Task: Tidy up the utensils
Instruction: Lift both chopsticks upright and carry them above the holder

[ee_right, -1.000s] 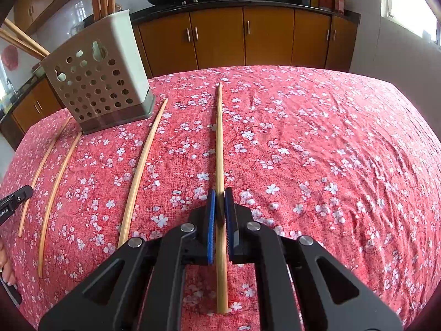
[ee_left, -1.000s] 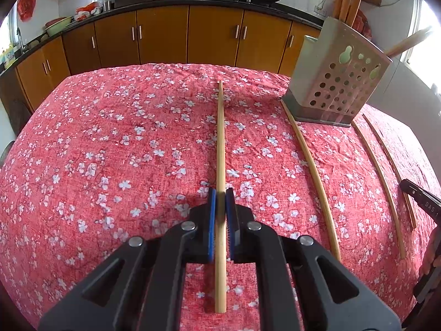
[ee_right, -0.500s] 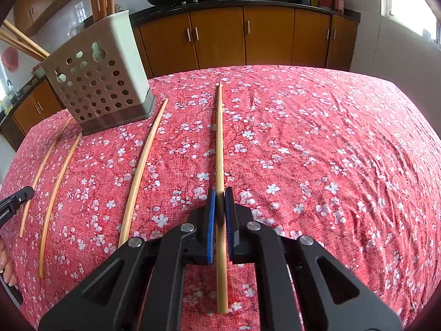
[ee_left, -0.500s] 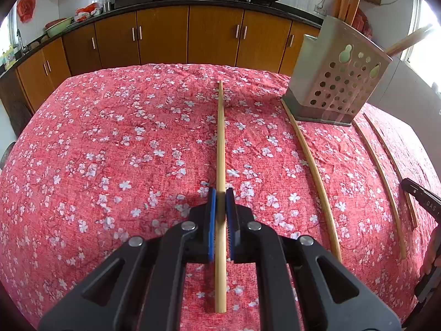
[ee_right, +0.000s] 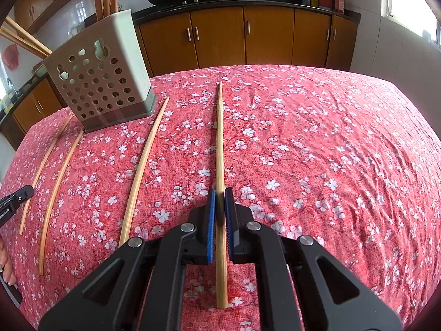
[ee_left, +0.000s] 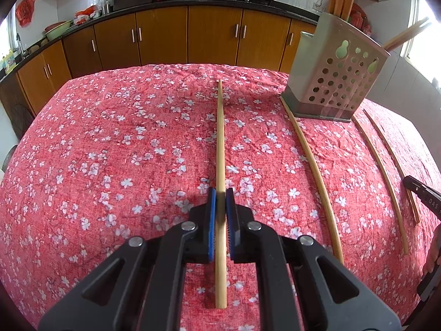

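Observation:
In the left wrist view my left gripper (ee_left: 220, 197) is shut on a long bamboo chopstick (ee_left: 220, 138), which runs straight away from me over the red floral cloth. The right wrist view is alike: my right gripper (ee_right: 220, 196) is shut on another bamboo chopstick (ee_right: 220, 138). A grey perforated utensil holder (ee_left: 336, 82) (ee_right: 102, 82) stands on the cloth with several sticks upright in it, to the right of the left gripper and to the left of the right one. Loose chopsticks (ee_left: 314, 171) (ee_right: 143, 168) lie between the two grippers.
More thin chopsticks (ee_left: 383, 171) (ee_right: 56, 184) lie beside the holder. A black finger of the other gripper (ee_left: 421, 197) (ee_right: 15, 200) and part of a hand (ee_left: 432, 251) show at the frame edges. Wooden kitchen cabinets (ee_left: 215, 35) with woks on the counter stand behind the table.

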Tool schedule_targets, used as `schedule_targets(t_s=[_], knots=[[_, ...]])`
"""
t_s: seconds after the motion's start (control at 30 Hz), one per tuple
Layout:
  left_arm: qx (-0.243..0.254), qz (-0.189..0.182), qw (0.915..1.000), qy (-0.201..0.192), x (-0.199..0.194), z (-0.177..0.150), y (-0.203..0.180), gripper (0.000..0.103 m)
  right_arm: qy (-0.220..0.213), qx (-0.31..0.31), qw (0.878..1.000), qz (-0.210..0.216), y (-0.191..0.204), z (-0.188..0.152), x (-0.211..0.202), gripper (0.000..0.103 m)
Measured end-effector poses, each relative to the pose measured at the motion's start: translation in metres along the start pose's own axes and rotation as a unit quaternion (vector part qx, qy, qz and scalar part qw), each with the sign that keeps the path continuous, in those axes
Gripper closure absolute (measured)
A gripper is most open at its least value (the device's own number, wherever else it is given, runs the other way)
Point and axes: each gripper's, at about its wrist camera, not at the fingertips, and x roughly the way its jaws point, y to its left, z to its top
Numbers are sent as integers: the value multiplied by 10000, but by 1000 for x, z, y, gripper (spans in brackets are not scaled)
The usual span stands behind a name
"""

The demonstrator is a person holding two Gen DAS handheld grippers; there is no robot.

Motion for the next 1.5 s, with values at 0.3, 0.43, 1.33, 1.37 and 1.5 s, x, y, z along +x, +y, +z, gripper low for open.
schedule_targets(t_s=[0.3, 0.43, 1.33, 1.37, 1.5], knots=[[74, 30, 10000, 3, -7, -8, 0, 94, 3, 2, 10000, 32, -2, -2, -4, 95], [113, 60, 9999, -1, -8, -8, -1, 95, 4, -3, 10000, 15, -2, -2, -5, 95], [165, -145, 9940, -1074, -95, 32, -8, 95, -1155, -95, 9933, 30, -3, 26, -76, 96], [154, -145, 9940, -1077, -95, 32, -8, 95, -1154, -90, 9933, 30, -4, 26, -76, 96], [156, -129, 9935, -1122, -97, 33, -8, 95, -1204, -70, 9927, 40, -4, 26, -80, 96]])
